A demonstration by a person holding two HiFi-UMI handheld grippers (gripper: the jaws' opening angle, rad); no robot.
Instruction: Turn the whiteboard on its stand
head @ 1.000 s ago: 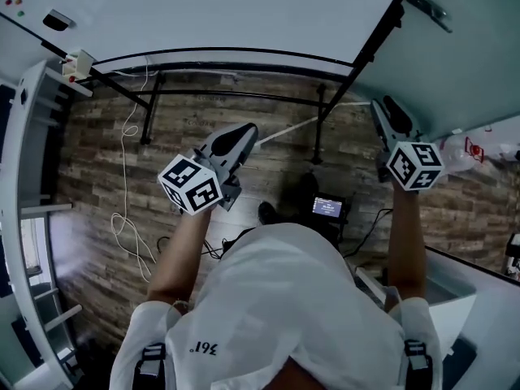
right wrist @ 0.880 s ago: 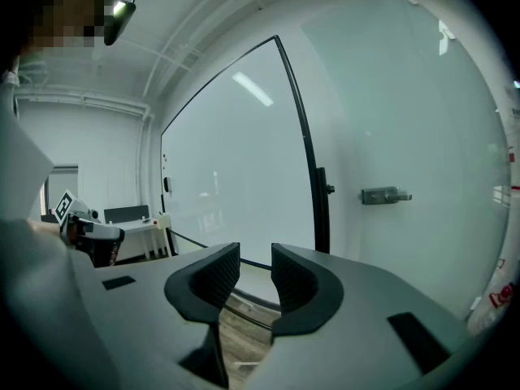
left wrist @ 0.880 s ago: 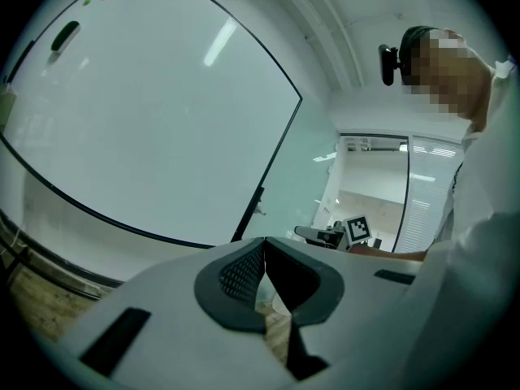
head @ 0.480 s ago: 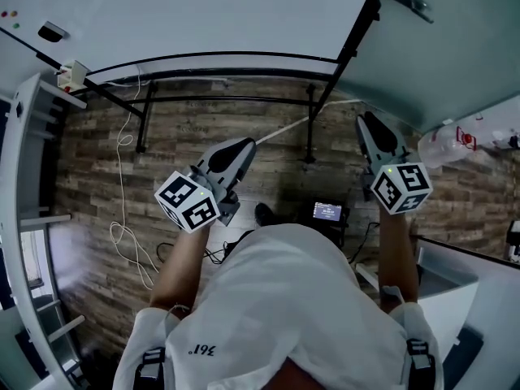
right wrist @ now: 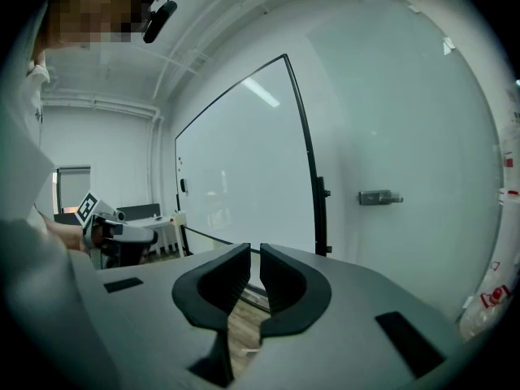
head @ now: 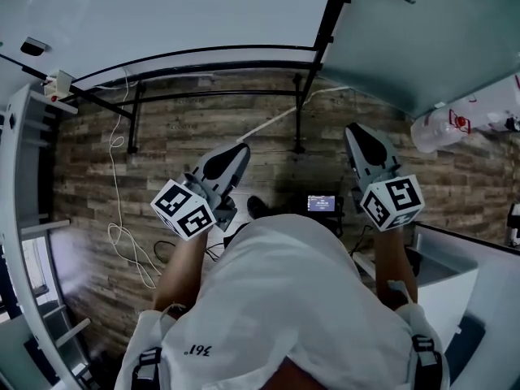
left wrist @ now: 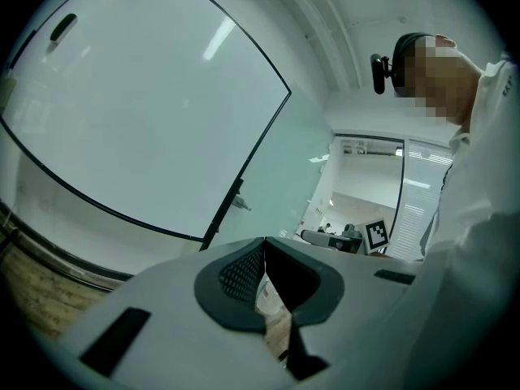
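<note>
Wood-plank floor (head: 85, 161) lies below me. The whiteboard (head: 162, 15) stands on its black stand (head: 136, 112) along that floor's far edge. Its white face is towards me, and its black-framed right edge (head: 328, 15) is next to a pale panel (head: 422, 47) that carries a metal handle (right wrist: 379, 197).

Both my grippers hang clear of the board and touch nothing. My left gripper (head: 239, 151) points towards the board; its pads (left wrist: 240, 270) meet at the tips, closed with nothing between them. My right gripper (head: 355, 134) points towards the board's right edge, near the stand's upright but apart from it. Its jaws have just been closing, and only a thin, empty slit shows between its own pads.

A white cable (head: 116, 193) trails over the floor near its left edge, and a small lit screen (head: 322, 205) sits on the floor between my two arms.
</note>
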